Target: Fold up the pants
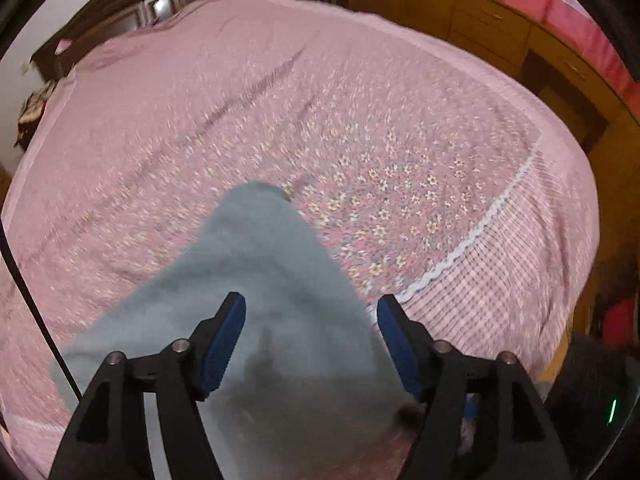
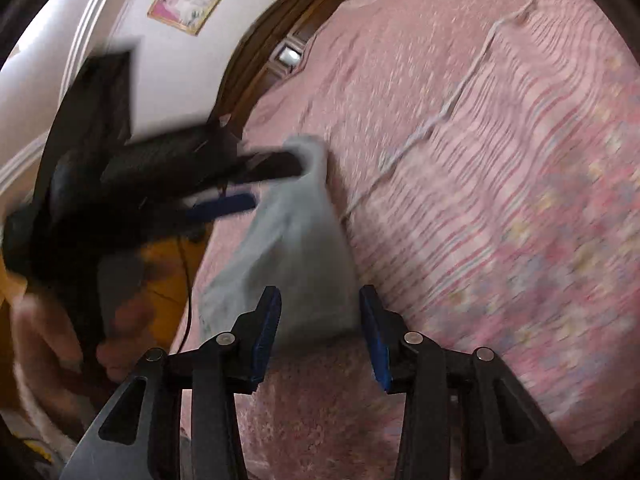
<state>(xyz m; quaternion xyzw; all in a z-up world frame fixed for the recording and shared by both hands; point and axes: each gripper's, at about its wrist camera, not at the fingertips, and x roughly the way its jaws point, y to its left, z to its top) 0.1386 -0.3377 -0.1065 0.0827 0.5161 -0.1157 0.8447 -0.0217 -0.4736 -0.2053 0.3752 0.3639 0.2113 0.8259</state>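
Left wrist view shows my left hand-held gripper (image 1: 311, 312) spread wide above the gray pants (image 1: 256, 280), which lie on the pink bed cover (image 1: 280, 100) in the lower middle of the frame; the blue pads (image 1: 226, 344) press on nothing. Wooden cabinets (image 1: 492, 28) curve along the upper right. In the right wrist view, my right hand-held gripper (image 2: 320, 312) stands partly spread with a fold of the pants (image 2: 296, 256) between its pads, and I cannot tell whether they touch it. At left, blurred, my hand (image 2: 44, 344) holds the left hand-held gripper (image 2: 276, 184), one finger against the cloth's upper end. A framed picture (image 2: 188, 0) hangs at upper left.
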